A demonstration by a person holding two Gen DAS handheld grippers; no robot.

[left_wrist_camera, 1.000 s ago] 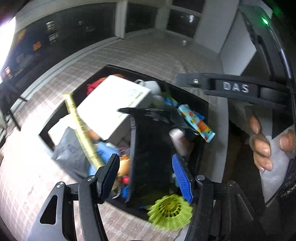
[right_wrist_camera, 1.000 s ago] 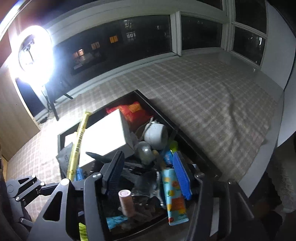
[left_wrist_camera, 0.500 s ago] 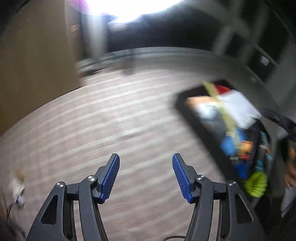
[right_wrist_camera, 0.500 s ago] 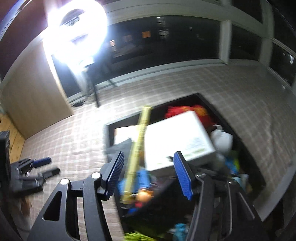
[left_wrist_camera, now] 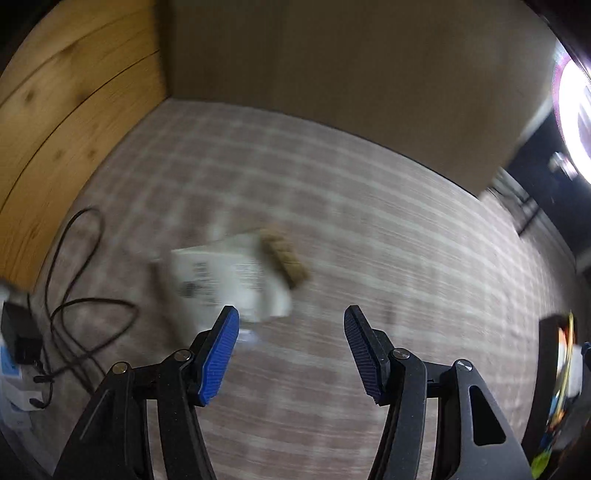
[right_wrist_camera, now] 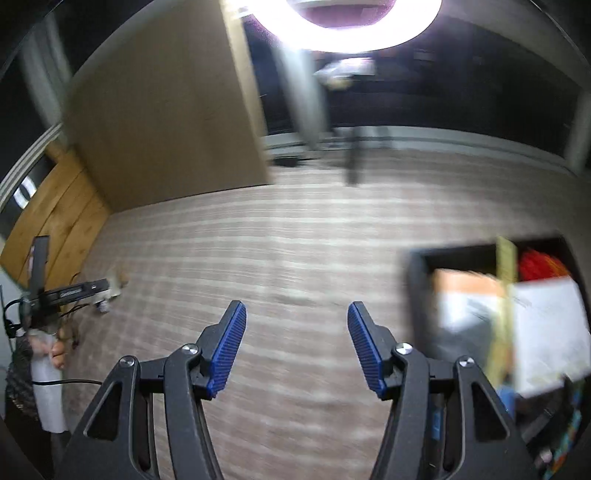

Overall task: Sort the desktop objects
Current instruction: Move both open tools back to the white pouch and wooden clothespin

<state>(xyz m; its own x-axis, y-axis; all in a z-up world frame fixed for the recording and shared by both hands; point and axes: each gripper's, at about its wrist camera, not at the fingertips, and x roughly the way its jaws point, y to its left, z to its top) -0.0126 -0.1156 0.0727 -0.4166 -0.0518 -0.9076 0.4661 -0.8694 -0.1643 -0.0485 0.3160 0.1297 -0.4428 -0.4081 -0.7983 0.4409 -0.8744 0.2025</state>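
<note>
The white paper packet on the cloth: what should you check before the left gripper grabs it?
1. Left gripper open and empty: ok.
2. White paper packet lying on the checked cloth: ok.
3. Packet between the fingers: not ok, it lies ahead and to the left.
4. Brown block clear of the packet: not ok, it sits at its far edge.
5. Picture sharp enough to aim: not ok, blurred.
6. Right gripper open, out of the way: ok.

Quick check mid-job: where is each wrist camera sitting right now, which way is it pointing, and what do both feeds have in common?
Left wrist: on the left gripper, open, looking down at the checked cloth, a white packet and a cable.
Right wrist: on the right gripper, open, facing the cloth, ring light and black bin; the person's hand at left.
Shared: cloth, bin, light.
</note>
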